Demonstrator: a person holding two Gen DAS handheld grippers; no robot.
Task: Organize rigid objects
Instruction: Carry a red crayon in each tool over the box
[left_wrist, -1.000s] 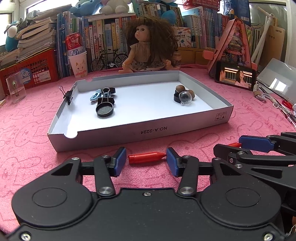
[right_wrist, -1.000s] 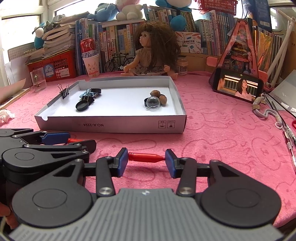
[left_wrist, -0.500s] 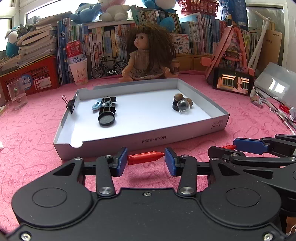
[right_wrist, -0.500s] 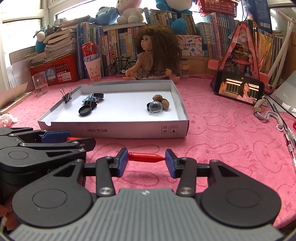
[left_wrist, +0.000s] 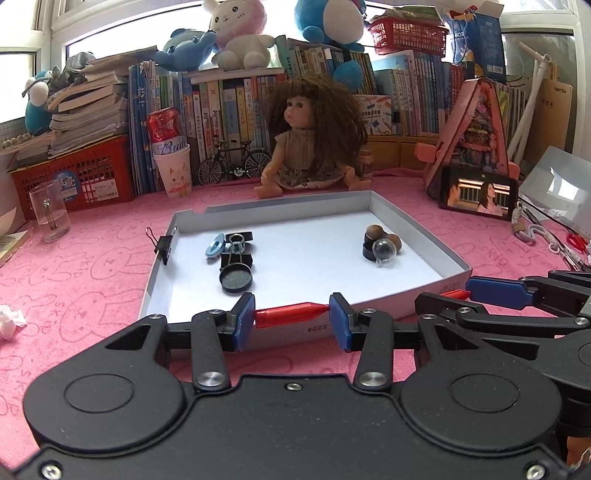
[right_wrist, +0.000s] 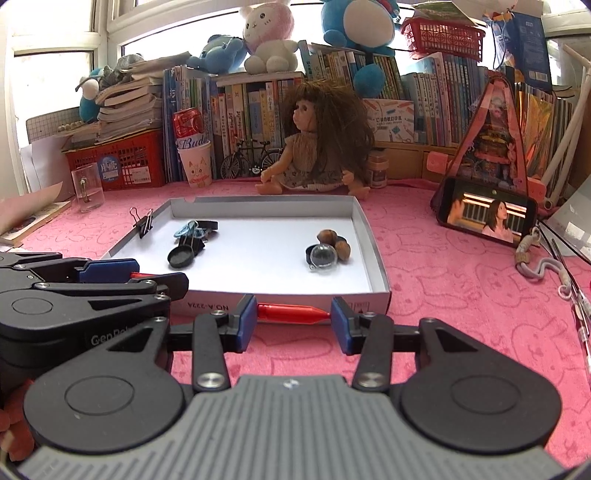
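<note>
White tray (left_wrist: 413, 229) holds clips (left_wrist: 236, 258) left, beads (left_wrist: 382, 245) right, middle floor bare; each tool (left_wrist: 291, 318) (right_wrist: 293, 314) grips a red pen piece (left_wrist: 290, 314) (right_wrist: 291, 313) at its near wall.

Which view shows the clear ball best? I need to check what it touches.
The right wrist view: the clear ball sits nearer and larger there, against a black ring and brown nuts in the white tray. The left wrist view shows the same cluster farther right and smaller.
</note>
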